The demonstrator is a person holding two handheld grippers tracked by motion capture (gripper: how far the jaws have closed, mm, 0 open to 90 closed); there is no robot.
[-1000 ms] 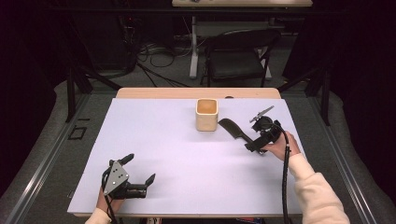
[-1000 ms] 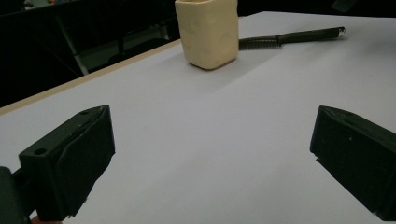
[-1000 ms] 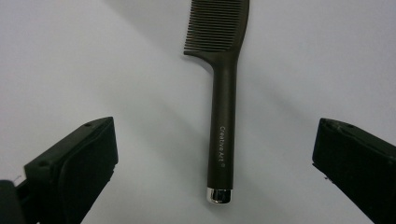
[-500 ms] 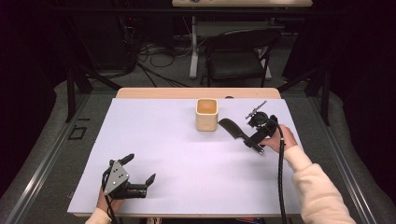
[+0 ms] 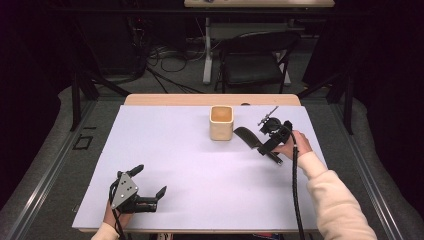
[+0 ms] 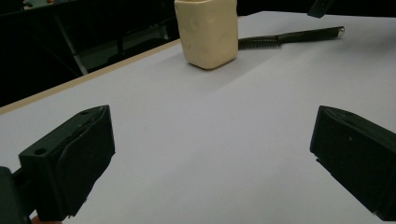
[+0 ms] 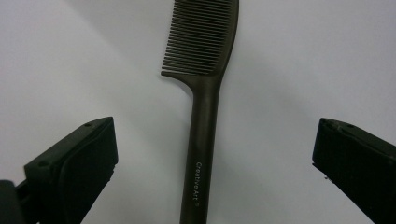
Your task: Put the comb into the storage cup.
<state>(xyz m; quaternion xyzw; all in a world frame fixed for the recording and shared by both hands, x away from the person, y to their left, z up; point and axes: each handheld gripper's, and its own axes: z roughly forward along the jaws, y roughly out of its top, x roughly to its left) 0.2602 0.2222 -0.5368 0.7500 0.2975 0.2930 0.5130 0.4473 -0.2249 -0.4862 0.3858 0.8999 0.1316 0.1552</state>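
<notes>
2 open jaws of right gripper [image 7: 212,163] straddling comb [image 7: 204,93], seemingly untouched

high: above, looking forward-down | right claw [image 7: 212,154]: close over comb [image 7: 205,70] | shared: comb [image 5: 247,137]

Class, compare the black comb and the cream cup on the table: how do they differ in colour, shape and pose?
The comb is black, while the cup is cream. The comb is long, flat and thin, with teeth at one end; the cup is squat, squarish and open-topped. The comb lies flat on the table, with the right gripper open over its handle; the cup stands upright, with nothing touching it. Both rest on the white surface, close together.
</notes>
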